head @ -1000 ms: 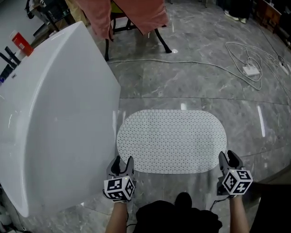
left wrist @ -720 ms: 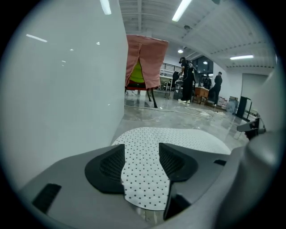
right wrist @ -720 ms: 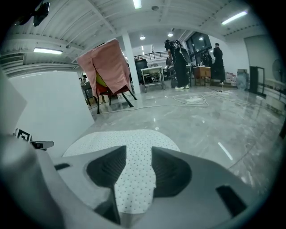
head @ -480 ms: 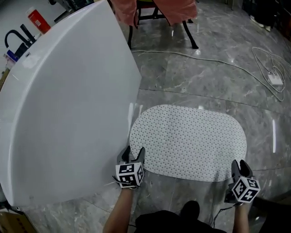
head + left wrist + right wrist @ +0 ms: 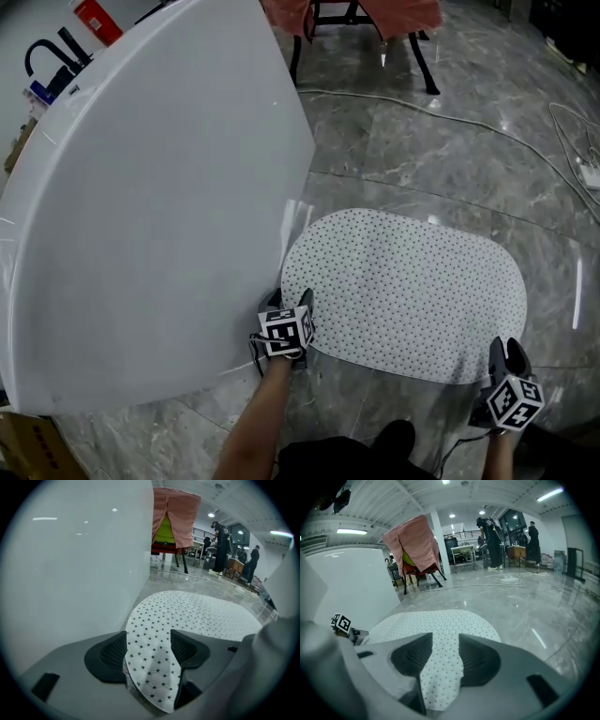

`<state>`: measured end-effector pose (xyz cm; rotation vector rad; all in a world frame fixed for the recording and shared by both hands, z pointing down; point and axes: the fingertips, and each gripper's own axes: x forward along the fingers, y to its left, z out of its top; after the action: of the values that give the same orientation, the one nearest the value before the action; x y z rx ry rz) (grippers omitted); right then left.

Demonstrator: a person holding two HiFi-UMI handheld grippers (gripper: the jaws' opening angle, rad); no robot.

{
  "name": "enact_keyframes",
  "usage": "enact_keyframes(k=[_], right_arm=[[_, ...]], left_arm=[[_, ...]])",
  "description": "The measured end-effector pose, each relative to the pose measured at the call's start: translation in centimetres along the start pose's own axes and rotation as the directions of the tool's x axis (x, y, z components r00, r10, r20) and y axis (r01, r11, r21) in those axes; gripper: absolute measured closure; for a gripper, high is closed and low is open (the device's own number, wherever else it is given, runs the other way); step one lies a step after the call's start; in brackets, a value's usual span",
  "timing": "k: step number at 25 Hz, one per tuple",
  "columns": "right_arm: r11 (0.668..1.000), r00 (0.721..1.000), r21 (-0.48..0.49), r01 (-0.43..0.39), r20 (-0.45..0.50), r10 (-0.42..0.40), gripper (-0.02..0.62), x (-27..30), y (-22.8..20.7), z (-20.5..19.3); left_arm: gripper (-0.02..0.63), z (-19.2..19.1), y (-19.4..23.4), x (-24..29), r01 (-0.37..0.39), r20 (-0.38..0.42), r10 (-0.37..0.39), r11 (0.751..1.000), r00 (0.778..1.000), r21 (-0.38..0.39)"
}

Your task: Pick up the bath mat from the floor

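Between the fingers of the left gripper point(image 5: 150, 651), just opening and now wide, the bath mat point(image 5: 412, 281) near edge, unpinched, flat on the floor point(image 5: 441, 141), white tub wall point(image 5: 159, 206) close on their left, right gripper point(image 5: 445, 660) fingers apart astride the same edge, open floor beyond.

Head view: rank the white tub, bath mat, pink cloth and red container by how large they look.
1. white tub
2. bath mat
3. pink cloth, cut off by the top edge
4. red container, also partly cut off
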<state>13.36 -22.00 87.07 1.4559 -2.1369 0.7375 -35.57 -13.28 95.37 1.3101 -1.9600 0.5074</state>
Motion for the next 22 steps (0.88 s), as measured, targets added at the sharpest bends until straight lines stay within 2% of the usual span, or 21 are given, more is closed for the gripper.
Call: enact_keyframes(k=[6, 10, 15, 22], right_arm=[[1.000, 1.000, -0.004, -0.001, -0.020, 0.000, 0.420, 0.3, -0.5, -0.6], [1.000, 0.999, 0.000, 0.011, -0.030, -0.011, 0.421, 0.5, -1.2, -1.0], [1.000, 0.999, 0.006, 0.009, -0.037, -0.009, 0.420, 0.6, -1.1, -1.0], [1.000, 0.999, 0.003, 0.009, -0.042, -0.009, 0.420, 0.4, -1.2, -1.6]], left_arm=[[0.308, -1.3, 1.1, 1.9, -0.051, -0.067, 0.050, 0.999, 0.997, -0.018], [0.299, -1.7, 1.3, 2.3, -0.039, -0.085, 0.032, 0.997, 0.996, -0.074], [0.314, -1.5, 1.1, 2.2, -0.014, -0.113, 0.009, 0.999, 0.994, -0.043], [0.380, -1.7, 0.4, 2.1, 0.011, -0.137, -0.010, 1.000, 0.991, 0.003]])
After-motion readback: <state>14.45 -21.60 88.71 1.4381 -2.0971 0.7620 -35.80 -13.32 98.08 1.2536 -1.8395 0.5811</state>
